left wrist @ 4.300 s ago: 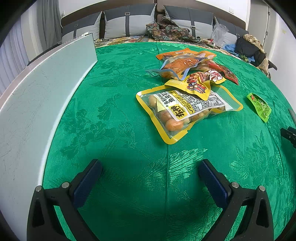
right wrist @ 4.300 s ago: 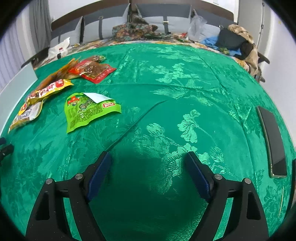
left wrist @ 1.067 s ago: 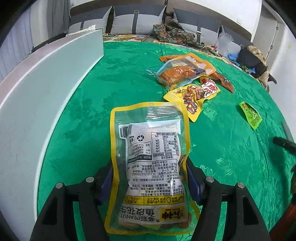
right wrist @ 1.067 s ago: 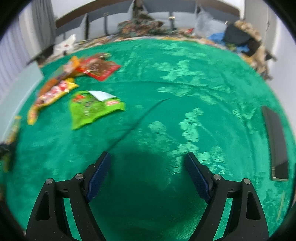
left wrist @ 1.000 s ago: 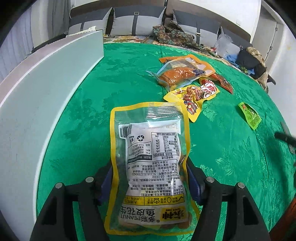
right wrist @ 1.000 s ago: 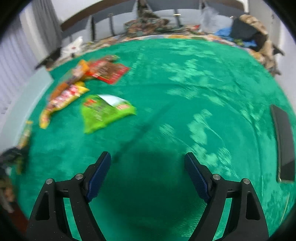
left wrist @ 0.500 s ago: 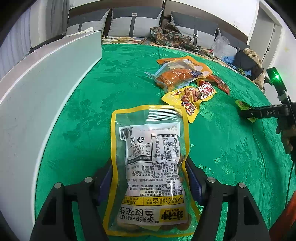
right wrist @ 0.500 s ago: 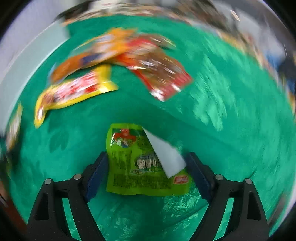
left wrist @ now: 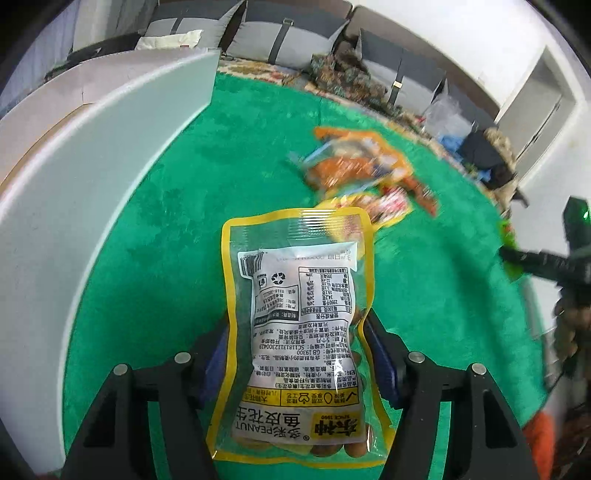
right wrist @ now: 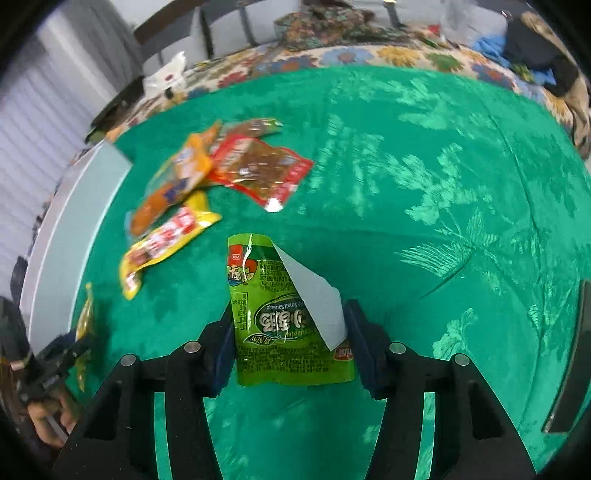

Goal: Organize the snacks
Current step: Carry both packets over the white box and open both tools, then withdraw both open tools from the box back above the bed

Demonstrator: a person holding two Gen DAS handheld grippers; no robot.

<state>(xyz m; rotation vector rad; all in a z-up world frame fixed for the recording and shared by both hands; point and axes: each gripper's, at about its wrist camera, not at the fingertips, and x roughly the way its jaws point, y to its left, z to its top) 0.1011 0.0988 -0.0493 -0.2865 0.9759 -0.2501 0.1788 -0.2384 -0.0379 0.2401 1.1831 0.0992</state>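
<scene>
My left gripper (left wrist: 299,350) is shut on a yellow-edged clear peanut bag (left wrist: 299,314) and holds it above the green cloth. My right gripper (right wrist: 290,347) is shut on a green sausage pack (right wrist: 273,317) with a white flap, lifted off the cloth. On the cloth lie an orange pack (right wrist: 177,177), a red pack (right wrist: 258,166) and a yellow pack (right wrist: 166,240); the left wrist view shows them blurred, with the orange pack (left wrist: 354,166) plainest. The right gripper's body (left wrist: 546,258) shows at the right edge of the left wrist view.
A tall white box wall (left wrist: 74,184) curves along the left side of the cloth. A dark phone (right wrist: 569,369) lies at the right edge. A sofa with grey cushions (left wrist: 288,33) and clothes stands behind the table.
My right gripper has closed on the green sausage pack and lifted it. My left gripper has raised the peanut bag and swung slightly toward the white box.
</scene>
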